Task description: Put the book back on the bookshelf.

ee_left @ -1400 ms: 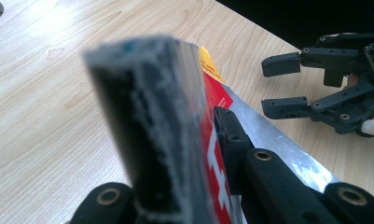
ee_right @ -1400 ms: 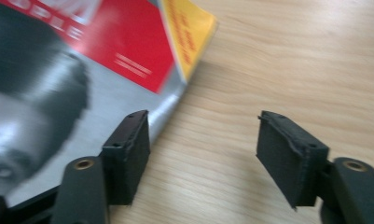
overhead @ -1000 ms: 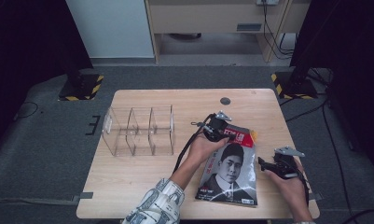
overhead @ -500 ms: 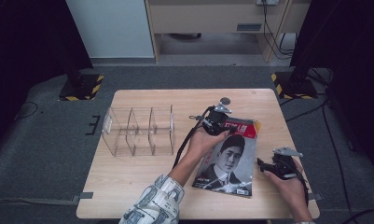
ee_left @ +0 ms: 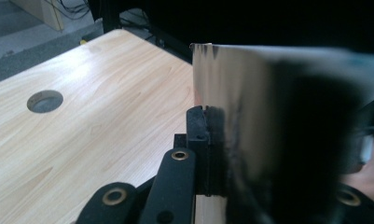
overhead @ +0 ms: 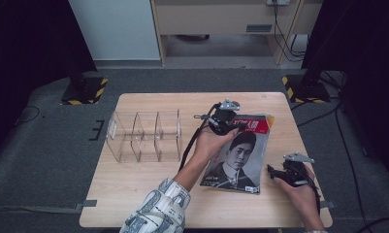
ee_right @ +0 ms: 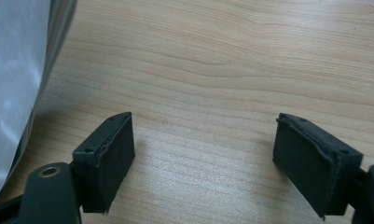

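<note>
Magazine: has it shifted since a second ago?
Yes. The magazine, with its far edge clamped in the left gripper, has tipped up and slid toward the table's far edge; its near edge sits farther from the table's near edge.

Left tool (overhead: 229,118) clamped on top edge of magazine (overhead: 238,155), near red masthead; magazine tilted, far end lifted off bench (overhead: 148,194), portrait cover up. Right tool (overhead: 282,172) low at magazine's right, near its lower corner, apart from it. Clear plastic organizer (overhead: 143,136) with compartments at bench left, well apart from magazine. Patterned sleeve (overhead: 158,208) at bottom.
</note>
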{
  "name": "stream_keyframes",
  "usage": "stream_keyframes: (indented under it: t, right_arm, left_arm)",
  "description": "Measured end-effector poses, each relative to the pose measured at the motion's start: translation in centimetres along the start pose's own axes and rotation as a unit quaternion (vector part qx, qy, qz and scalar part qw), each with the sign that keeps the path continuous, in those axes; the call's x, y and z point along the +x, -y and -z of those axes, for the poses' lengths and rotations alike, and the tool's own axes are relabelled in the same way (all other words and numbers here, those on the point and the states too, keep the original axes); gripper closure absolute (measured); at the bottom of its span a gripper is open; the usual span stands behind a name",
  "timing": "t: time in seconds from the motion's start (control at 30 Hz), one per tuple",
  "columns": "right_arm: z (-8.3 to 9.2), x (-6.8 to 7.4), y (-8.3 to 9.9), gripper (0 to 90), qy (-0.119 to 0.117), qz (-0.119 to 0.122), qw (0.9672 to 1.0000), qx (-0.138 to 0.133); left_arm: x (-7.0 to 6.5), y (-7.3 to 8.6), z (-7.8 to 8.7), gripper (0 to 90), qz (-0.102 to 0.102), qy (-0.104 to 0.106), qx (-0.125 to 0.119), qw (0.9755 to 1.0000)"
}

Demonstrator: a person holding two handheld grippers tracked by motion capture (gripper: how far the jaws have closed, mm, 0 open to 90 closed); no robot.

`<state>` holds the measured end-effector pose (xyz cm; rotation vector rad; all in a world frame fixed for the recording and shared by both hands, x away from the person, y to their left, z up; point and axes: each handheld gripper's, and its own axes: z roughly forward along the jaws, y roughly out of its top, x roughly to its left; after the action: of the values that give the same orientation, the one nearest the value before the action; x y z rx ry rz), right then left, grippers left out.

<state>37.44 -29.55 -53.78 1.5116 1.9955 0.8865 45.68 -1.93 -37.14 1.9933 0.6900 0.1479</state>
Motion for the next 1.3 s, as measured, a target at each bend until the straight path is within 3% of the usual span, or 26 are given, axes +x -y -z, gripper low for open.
stream_keyframes:
  t: [0.3, 0.73, 1.3]
  right_arm:
    - [0.0, 0.1, 0.0, 20.5, -0.003, 0.003, 1.0000, -0.001]
    - [-0.1, 0.2, -0.1, 20.7, -0.004, 0.005, 1.0000, 0.000]
    - [-0.1, 0.2, -0.1, 20.5, -0.005, 0.005, 1.0000, 0.002]
  left_arm:
    - [-0.8, -1.4, 1.2, 86.3, -0.010, -0.003, -0.015, 0.9998]
    - [-1.6, -3.5, 4.3, 86.4, -0.022, -0.010, -0.051, 0.9984]
    - [-1.0, -3.7, 6.6, 86.3, -0.005, -0.020, -0.076, 0.9969]
